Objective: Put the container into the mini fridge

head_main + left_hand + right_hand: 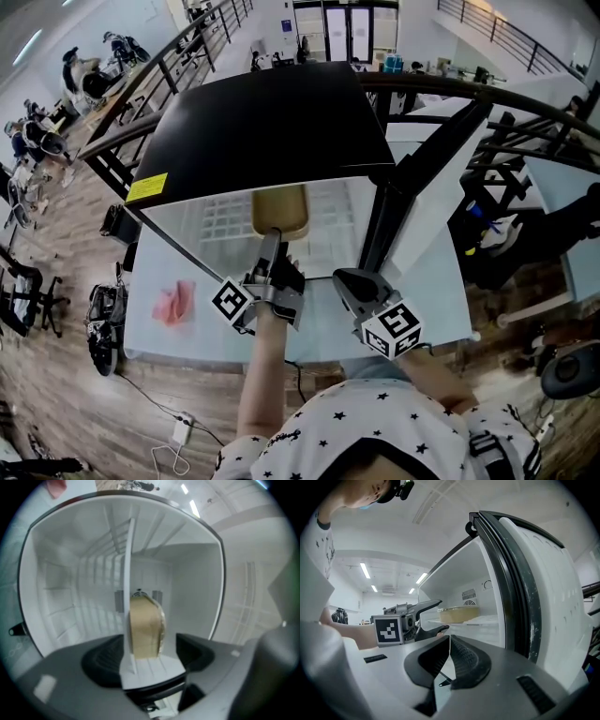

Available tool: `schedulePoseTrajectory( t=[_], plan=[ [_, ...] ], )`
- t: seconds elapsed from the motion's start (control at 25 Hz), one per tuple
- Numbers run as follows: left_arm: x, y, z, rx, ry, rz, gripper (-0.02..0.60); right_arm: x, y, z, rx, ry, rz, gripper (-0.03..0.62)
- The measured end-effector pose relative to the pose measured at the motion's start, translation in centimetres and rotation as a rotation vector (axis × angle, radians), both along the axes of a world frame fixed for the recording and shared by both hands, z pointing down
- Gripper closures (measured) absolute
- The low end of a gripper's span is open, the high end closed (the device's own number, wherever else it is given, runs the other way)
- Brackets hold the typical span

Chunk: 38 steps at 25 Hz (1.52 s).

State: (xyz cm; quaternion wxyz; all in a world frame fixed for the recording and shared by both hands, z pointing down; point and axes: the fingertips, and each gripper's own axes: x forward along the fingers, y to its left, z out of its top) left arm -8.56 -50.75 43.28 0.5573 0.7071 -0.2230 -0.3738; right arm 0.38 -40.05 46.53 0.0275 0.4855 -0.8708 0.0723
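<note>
Inside mini fridge [262, 122], container [279, 212] shelved; left gripper [274, 246] spread, right gripper [450, 641] closed. Seems light, stiff; I'd pinch its end.

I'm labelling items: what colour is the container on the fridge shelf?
The container is tan, a yellowish beige; the head view shows it best.

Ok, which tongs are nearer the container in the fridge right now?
Left. The left tongs stand open right before the container; the right tongs, shut, sit back by the fridge door.
</note>
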Motion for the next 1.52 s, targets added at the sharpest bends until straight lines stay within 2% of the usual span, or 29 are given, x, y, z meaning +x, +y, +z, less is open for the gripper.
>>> schedulePoseTrajectory(
  t=[0.44,0.6,0.76,0.84,0.88,1.04,1.28,1.52],
  plan=[
    [-0.5,5.2,0.2,0.015,-0.054,0.022,0.252,-0.6,3.7,-0.5,0.013,0.000,0.000,0.572],
    [-1.0,7.6,1.4,0.004,-0.155,0.013,0.360,-1.0,5.3,-0.7,0.014,-0.013,0.006,0.572],
    [-2.0,10.2,2.5,-0.032,-0.211,-0.007,0.484,-1.6,6.9,-0.8,0.014,-0.027,0.013,0.572],
    [-2.4,11.5,3.3,-0.050,-0.260,-0.020,0.563,-1.9,7.8,-0.8,0.012,-0.030,0.012,0.572],
    [-2.6,12.1,3.5,-0.048,-0.286,-0.026,0.571,-2.1,8.3,-0.8,0.011,-0.032,0.011,0.572],
    [-3.3,14.3,3.6,0.006,-0.413,-0.059,0.577,-2.8,10.0,-0.7,-0.003,-0.039,0.003,0.572],
    [-3.6,17.0,3.8,0.130,-0.738,-0.121,0.577,-3.0,11.6,-0.7,-0.023,-0.073,-0.009,0.572],
    [-2.8,20.3,3.7,0.169,-0.886,-0.163,0.577,-2.1,13.3,-1.3,-0.027,-0.087,-0.038,0.572]
  ],
)
